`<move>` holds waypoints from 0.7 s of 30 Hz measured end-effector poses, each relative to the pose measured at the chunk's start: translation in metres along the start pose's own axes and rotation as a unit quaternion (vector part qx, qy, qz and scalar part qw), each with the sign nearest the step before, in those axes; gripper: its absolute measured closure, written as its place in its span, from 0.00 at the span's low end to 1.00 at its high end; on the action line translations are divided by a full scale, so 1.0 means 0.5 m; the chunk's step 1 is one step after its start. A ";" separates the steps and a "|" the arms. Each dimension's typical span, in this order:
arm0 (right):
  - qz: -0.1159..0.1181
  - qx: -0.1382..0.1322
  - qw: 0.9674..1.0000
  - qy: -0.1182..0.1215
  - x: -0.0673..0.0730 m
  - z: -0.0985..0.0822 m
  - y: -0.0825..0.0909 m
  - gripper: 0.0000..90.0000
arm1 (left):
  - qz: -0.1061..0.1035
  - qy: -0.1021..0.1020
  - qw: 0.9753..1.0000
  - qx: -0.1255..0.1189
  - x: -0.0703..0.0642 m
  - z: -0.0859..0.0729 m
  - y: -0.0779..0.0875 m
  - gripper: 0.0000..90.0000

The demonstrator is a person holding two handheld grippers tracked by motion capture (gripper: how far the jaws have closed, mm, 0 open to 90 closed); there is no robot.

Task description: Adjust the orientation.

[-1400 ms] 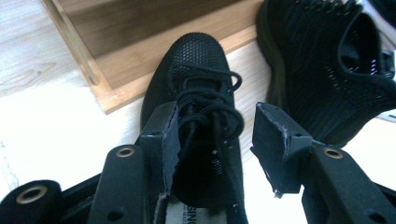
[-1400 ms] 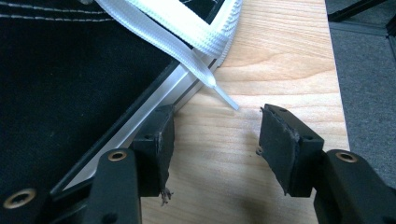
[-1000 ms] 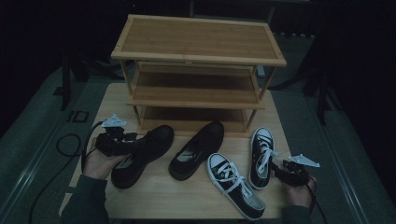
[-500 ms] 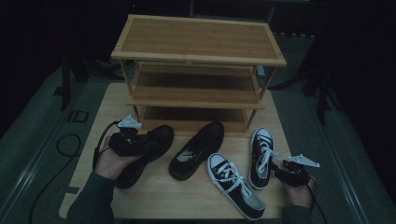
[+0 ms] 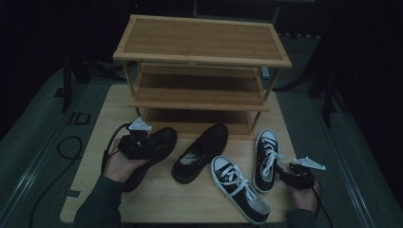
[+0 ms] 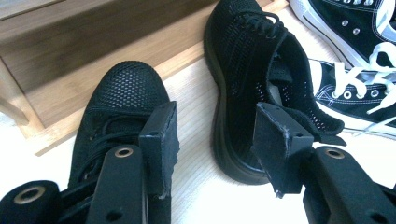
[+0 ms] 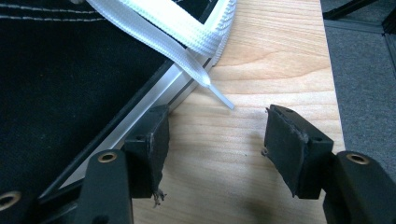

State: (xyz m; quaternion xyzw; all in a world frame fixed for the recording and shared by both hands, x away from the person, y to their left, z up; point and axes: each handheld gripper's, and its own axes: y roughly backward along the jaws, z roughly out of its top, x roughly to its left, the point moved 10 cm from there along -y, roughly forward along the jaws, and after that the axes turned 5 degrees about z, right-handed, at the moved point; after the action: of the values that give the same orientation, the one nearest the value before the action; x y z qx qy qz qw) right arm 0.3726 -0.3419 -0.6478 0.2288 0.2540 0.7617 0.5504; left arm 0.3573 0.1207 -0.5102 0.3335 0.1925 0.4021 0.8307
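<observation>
1. Four shoes lie on your wooden table (image 5: 95,156) in front of the three-tier bamboo shoe rack (image 5: 202,52).
2. Your left gripper (image 5: 142,142) sits over the left black mesh shoe (image 5: 159,142), which lies at the table's left with its toe toward the rack.
3. In the left gripper view that shoe (image 6: 121,107) lies under the left-hand jaw; the jaws stand apart, nothing pinched between the pads, bare table in the gap.
4. Second black mesh shoe (image 5: 199,152) lies mid-table, just beside the first, toe also toward the rack; in the left gripper view (image 6: 261,79) it passes behind the right-hand jaw.
5. Your right gripper (image 5: 292,173) rests at the table's right edge, just beside the right black-and-white sneaker (image 5: 265,159).
6. Its jaws have just been opening; they are apart with only table between them. In the right gripper view the sneaker's sole edge (image 7: 116,135) meets the left-hand jaw, and a white lace tip (image 7: 205,79) lies ahead of the gap.
7. Other sneaker (image 5: 240,194) lies angled near the front edge, near its pair.
</observation>
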 end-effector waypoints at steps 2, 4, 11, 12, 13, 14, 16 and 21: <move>0.000 0.000 1.000 0.000 0.000 0.000 0.000 0.44 | -0.001 -0.002 1.000 0.001 -0.003 0.001 -0.002 0.56; 0.000 0.000 1.000 0.000 0.000 0.000 0.000 0.44 | -0.002 -0.004 1.000 0.003 -0.010 0.004 -0.007 0.56; 0.001 0.000 1.000 0.001 0.000 0.000 0.000 0.44 | -0.008 -0.009 1.000 0.007 -0.027 0.011 -0.018 0.56; 0.001 0.000 1.000 0.001 0.000 0.000 0.000 0.44 | -0.008 -0.011 1.000 0.008 -0.029 0.012 -0.020 0.56; 0.001 0.000 1.000 0.001 0.000 0.000 0.000 0.44 | -0.010 -0.011 1.000 0.009 -0.032 0.013 -0.022 0.56; 0.001 0.000 1.000 0.001 0.000 0.000 0.000 0.44 | -0.010 -0.013 1.000 0.010 -0.035 0.014 -0.025 0.56; 0.001 0.000 1.000 0.001 0.000 0.000 0.000 0.44 | -0.012 -0.015 1.000 0.011 -0.040 0.018 -0.029 0.56; 0.001 0.000 1.000 0.001 0.000 0.000 0.000 0.44 | -0.015 -0.020 1.000 0.014 -0.055 0.027 -0.042 0.56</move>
State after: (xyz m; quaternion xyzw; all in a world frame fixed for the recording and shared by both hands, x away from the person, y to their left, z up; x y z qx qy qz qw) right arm 0.3728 -0.3420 -0.6478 0.2278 0.2544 0.7627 0.5492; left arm 0.3600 0.0837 -0.5144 0.3504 0.1864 0.3796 0.8357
